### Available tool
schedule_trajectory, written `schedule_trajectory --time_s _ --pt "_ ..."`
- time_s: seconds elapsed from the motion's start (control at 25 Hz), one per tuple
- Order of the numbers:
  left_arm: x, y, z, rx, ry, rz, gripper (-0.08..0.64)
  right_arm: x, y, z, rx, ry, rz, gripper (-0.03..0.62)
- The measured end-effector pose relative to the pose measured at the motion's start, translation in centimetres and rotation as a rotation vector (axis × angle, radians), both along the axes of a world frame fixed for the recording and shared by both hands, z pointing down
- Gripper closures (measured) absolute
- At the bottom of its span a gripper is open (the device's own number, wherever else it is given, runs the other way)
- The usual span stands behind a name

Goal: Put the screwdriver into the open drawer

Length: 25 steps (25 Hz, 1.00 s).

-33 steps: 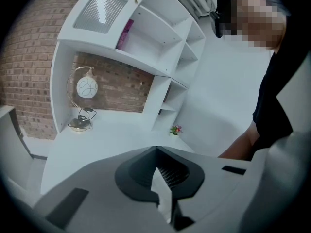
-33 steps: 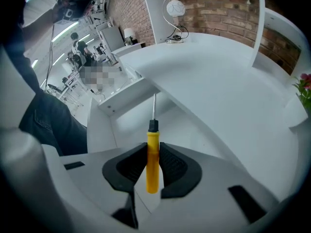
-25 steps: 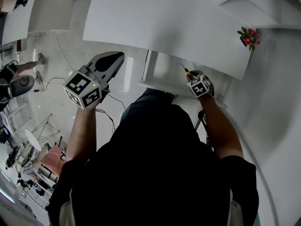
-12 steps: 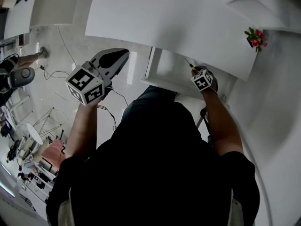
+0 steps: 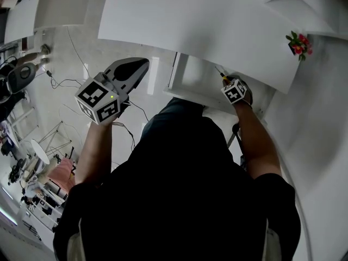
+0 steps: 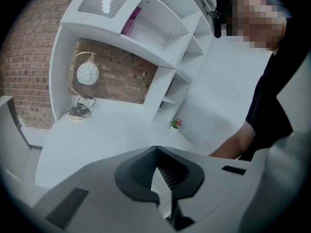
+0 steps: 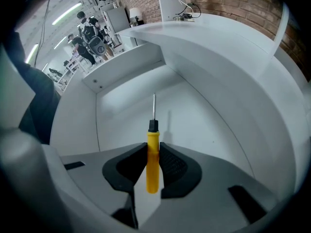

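Observation:
My right gripper (image 7: 153, 166) is shut on a yellow-handled screwdriver (image 7: 152, 154), whose metal shaft points forward over the white inside of the open drawer (image 7: 126, 115). From the head view the right gripper (image 5: 228, 84) sits at the drawer (image 5: 187, 78) under the white desk's edge, the screwdriver (image 5: 220, 74) tip poking out past it. My left gripper (image 5: 133, 69) is held up at the left, away from the drawer, its jaws closed together with nothing between them. In the left gripper view the left gripper (image 6: 163, 188) faces the desk top.
A white desk (image 5: 201, 20) with a small flower pot (image 5: 298, 41) lies ahead. A shelf unit (image 6: 146, 38) and a round lamp (image 6: 86, 74) stand at its back. Cables (image 5: 70, 83) run across the floor at left. People (image 7: 90, 33) stand far off.
The right gripper with the screwdriver has shifted slightly right and farther in over the drawer. The left gripper has stayed roughly in place.

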State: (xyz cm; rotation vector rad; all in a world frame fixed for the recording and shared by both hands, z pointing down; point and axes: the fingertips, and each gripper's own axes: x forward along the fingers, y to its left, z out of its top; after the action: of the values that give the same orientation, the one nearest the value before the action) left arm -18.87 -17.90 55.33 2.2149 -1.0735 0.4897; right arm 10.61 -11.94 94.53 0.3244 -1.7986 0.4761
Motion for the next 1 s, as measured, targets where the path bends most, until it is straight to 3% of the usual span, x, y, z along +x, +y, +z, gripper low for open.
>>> schedule_trajectory --time_s 1.0 --pt "-0.5 0.3 1.3 -0.042 0.024 -0.012 0.543 0.6 0.4 2.2 -0.028 0.057 -0.003 0.508"
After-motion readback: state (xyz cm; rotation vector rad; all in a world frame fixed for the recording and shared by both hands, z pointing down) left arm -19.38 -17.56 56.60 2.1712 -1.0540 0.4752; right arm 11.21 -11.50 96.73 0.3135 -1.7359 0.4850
